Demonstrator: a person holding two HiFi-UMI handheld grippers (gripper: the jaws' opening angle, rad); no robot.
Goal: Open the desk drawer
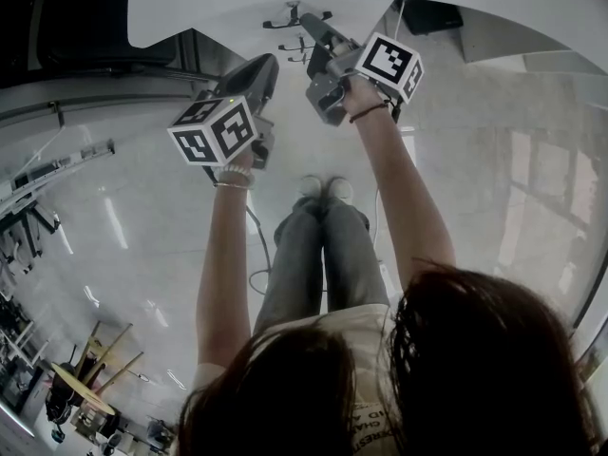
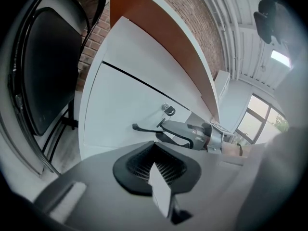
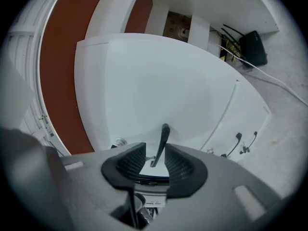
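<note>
Glossy pale floor (image 1: 142, 217) runs under the person's feet up to a white desk, whose worktop (image 2: 166, 30) shows a brown front edge. A brick wall (image 2: 190, 8) stands behind it, a black chair (image 2: 43, 71) sits off its far side, and a window (image 2: 260, 121) gives the light. The drawer (image 3: 159, 85) is the white front just under that brown edge. Its dark handle (image 3: 164, 137) is near the middle and a keyed lock (image 2: 168, 110) sits close by, with two more handles (image 3: 245, 139) on the fronts further along. In the left gripper view the front looks flush with the carcass, so I judge it not yet pulled. The right gripper (image 3: 154, 150) has its jaws spread wide, with the handle standing between the pads and no pad pressing on it. The left gripper (image 2: 155, 147) hangs back from the desk, clenched on nothing. The main risk is drawing back before the pads bite, since the handle would simply slide out and the drawer would stay put. A crooked closure could catch only the handle's end and twist off. If the lock is engaged, a firm tug would strain the grasp or drag the whole unit across the slick floor. A black box (image 3: 252, 46) with cables lies on the floor beyond the desk's end, well clear of the pull.
</note>
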